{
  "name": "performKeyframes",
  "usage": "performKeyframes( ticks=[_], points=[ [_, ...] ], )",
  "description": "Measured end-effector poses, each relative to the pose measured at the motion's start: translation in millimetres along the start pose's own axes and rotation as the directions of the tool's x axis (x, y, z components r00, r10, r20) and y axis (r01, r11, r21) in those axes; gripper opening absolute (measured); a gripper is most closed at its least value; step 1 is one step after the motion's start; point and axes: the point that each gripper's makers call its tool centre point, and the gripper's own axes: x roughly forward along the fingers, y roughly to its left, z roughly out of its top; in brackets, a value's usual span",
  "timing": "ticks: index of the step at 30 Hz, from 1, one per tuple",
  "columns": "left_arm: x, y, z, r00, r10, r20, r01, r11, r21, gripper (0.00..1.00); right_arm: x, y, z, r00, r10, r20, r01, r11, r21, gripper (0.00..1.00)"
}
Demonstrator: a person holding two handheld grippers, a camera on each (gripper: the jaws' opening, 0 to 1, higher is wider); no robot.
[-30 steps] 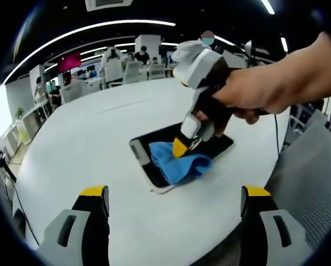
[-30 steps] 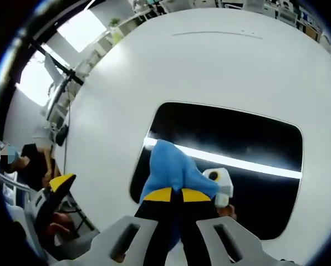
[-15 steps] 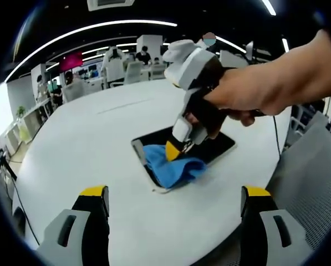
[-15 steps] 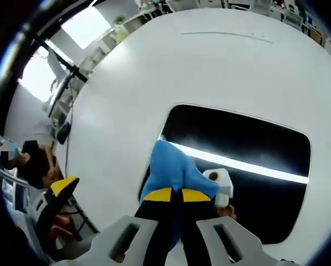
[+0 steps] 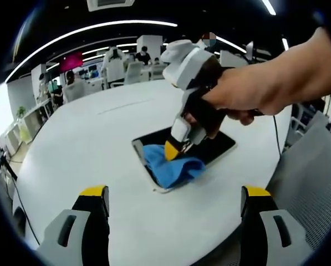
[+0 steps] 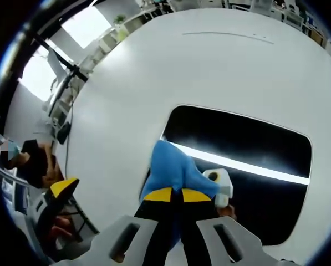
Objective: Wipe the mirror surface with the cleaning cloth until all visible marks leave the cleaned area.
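Observation:
A dark rectangular mirror [image 5: 218, 148] [image 6: 254, 144] lies flat on the round white table [image 5: 98, 138] [image 6: 171, 72]. A blue cleaning cloth [image 5: 168, 165] [image 6: 173, 169] rests on the mirror's near-left end. My right gripper [image 5: 173, 149] [image 6: 171, 194], held by a hand, is shut on the cloth and presses it onto the glass. My left gripper [image 5: 173, 193] hovers over the table's near edge, short of the mirror, its yellow-tipped jaws wide open with nothing between them. Its yellow tip also appears at the lower left of the right gripper view [image 6: 62, 187].
A grey mesh chair [image 5: 315, 172] stands at the table's right edge. Office desks, chairs and several people [image 5: 126, 61] fill the background. A seated person [image 6: 26, 160] and a tripod stand [image 6: 57, 91] are beyond the table's left edge.
The right gripper slid the cloth toward the mirror's left end about a second ago; over the last half second almost nothing moved. The left gripper stayed still.

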Motion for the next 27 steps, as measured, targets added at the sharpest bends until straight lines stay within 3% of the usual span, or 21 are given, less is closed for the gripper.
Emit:
performKeyframes(
  ticks=[27],
  points=[
    [0.2, 1.8, 1.1, 1.0, 0.004, 0.012, -0.004, 1.0, -0.013, 0.99, 7.9, 6.4, 8.9, 0.999, 0.036, 0.001, -0.036, 0.999, 0.005, 0.0]
  ],
)
